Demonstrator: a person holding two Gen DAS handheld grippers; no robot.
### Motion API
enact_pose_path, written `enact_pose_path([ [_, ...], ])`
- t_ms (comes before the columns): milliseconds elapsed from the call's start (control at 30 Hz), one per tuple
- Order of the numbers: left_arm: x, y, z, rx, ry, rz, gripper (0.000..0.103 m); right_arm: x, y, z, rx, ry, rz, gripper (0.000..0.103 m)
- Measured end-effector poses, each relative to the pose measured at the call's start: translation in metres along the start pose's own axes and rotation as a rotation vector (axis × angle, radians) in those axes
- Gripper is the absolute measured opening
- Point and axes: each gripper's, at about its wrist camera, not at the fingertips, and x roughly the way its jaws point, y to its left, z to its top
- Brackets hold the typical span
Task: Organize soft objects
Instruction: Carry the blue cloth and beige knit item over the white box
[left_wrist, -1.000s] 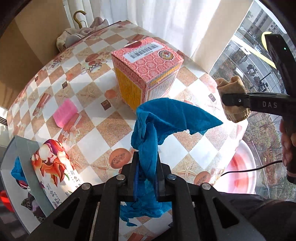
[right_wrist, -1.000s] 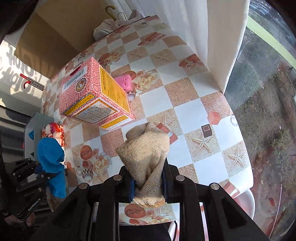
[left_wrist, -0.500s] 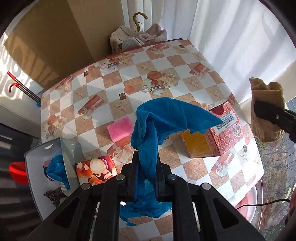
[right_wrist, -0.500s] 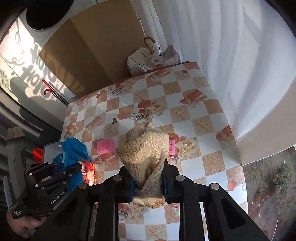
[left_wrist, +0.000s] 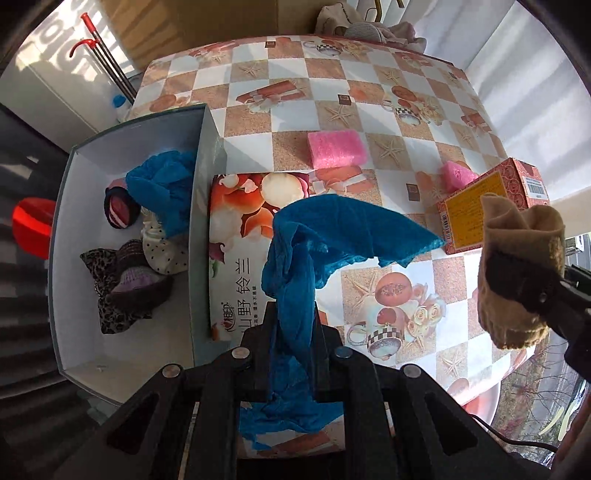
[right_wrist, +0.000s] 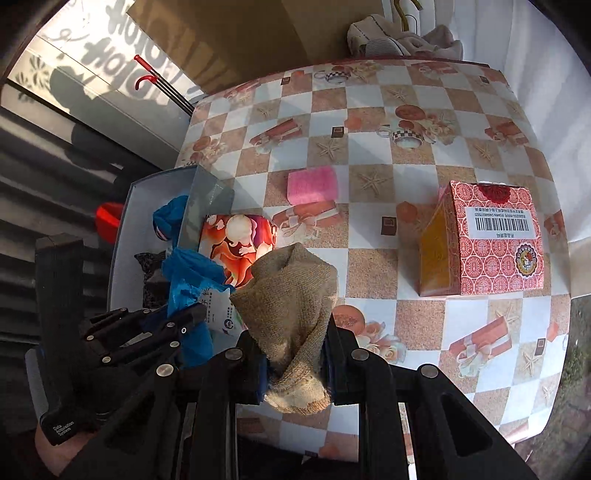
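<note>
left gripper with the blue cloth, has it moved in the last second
Yes. The left gripper, shut on the blue cloth, has swung away from the red patterned carton toward the open grey box of soft items.

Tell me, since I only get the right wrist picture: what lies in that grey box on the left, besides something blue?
Observer: The left wrist view shows a leopard-print cloth in the grey box, with a white dotted piece beside it.
Operator: I see one pink sponge. Any more?
Observer: Yes, a smaller pink sponge lies beside the red carton; in your picture the carton almost hides it.
Operator: Do the left tongs really pinch their blue cloth?
Observer: Yes. Seen from above, the left tongs are shut on the blue cloth, which runs between both fingers.
</note>
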Motion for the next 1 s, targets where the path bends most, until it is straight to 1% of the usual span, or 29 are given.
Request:
enact_pose_path([
  [200, -0.004, 0.037, -0.009, -0.100, -0.009, -0.003, 0.015, 0.010, 0.041, 0.001, -0.126, 0.031, 0.003, 0.024],
  [433, -0.009, 0.063, -0.016, -0.141, -0.025, 0.012, 0.015, 0.020, 0.086, -0.003, -0.263, 0.043, 0.007, 0.024],
  [567, -0.015, 0.076, -0.020, -0.151, -0.037, 0.023, 0.015, 0.028, 0.101, -0.005, -0.294, 0.061, 0.004, 0.024],
  [1000, -0.014, 0.112, -0.031, -0.213, -0.041, 0.013, 0.015, 0.044, 0.141, -0.009, -0.383, 0.099, -0.035, 0.024],
])
